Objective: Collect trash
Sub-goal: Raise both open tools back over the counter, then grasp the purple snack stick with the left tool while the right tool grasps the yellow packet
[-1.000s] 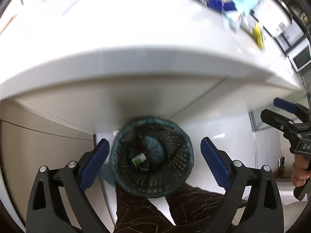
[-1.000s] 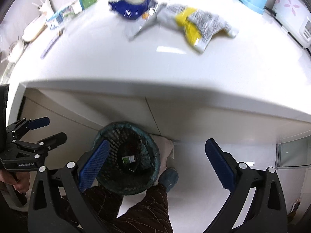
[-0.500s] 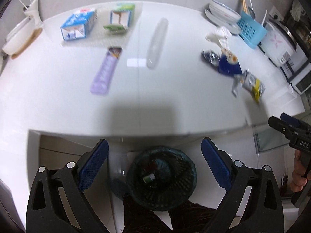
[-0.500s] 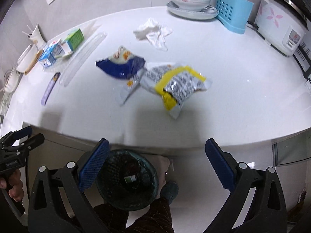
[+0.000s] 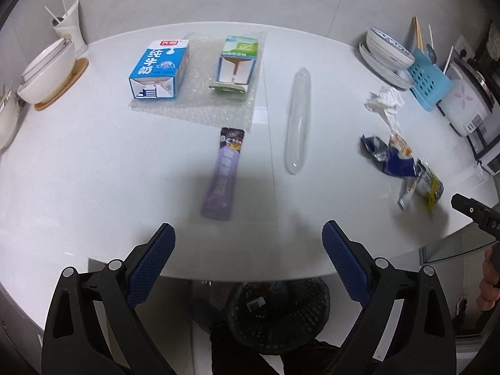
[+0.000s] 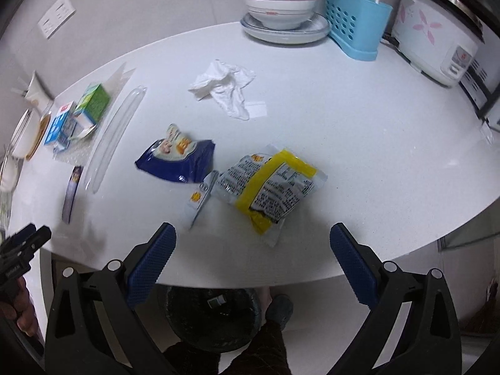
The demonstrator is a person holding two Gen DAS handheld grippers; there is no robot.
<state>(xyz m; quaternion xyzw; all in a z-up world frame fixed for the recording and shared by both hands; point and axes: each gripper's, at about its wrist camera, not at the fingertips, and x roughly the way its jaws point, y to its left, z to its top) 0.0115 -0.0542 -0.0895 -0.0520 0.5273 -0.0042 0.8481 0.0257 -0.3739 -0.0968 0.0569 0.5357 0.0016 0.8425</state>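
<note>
Both grippers sit above the near edge of the white round countertop [image 5: 93, 162], each with fingers spread wide and nothing between them: left gripper [image 5: 248, 245], right gripper [image 6: 252, 247].

Trash lies loose on the top. Nearest my left is the flat lilac foil sachet [image 5: 222, 175]. Nearest my right is the crinkled yellow-and-white snack wrapper [image 6: 271, 189], touching a small white packet [image 6: 200, 197] and just beside a dark blue foil bag [image 6: 178, 159].

Judgement: all light, limp, slick film. I would pinch a raised fold or an edge, not the flat face.

The dark mesh waste basket [image 5: 278, 309] stands on the floor below the edge.
</note>
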